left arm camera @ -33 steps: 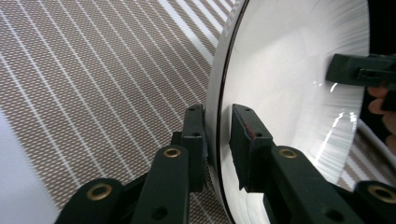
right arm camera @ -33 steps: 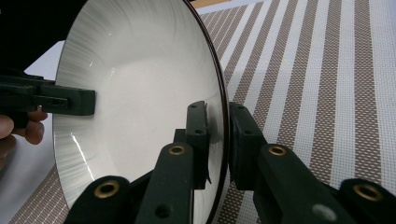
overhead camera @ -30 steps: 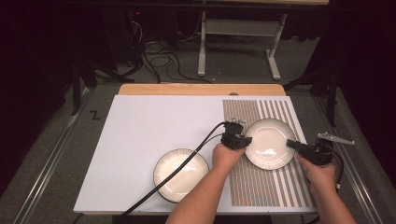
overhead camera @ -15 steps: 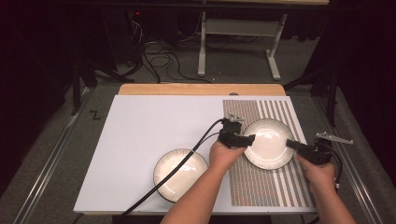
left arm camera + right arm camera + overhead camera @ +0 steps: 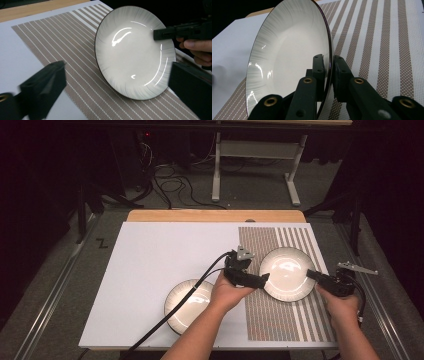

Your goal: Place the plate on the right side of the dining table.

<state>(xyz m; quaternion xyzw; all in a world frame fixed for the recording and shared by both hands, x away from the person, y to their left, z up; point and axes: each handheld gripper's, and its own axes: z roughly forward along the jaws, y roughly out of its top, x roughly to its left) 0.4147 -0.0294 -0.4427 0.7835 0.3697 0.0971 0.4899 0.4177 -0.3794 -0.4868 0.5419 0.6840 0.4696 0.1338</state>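
- The plate (image 5: 287, 272) is sitting over the striped mat (image 5: 295, 320), face up, tilting slightly.
- Your right gripper (image 5: 314, 274) is pinching its rim.
- Your left gripper (image 5: 263, 279) has just been opening, jaws wide, off the rim it was gripping.

My black right claw (image 5: 329, 67) pinches a glossy white round plate (image 5: 288, 273) with grey-streaked, dark-edged rim, over a brown-and-white striped woven placemat (image 5: 265, 315) on the white tabletop (image 5: 160, 255).

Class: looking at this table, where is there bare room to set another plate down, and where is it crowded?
Free: the white board left of the striped mat. Crowded: around both plates, the mat plate pinched by the right gripper, the left gripper open beside it, the second plate.
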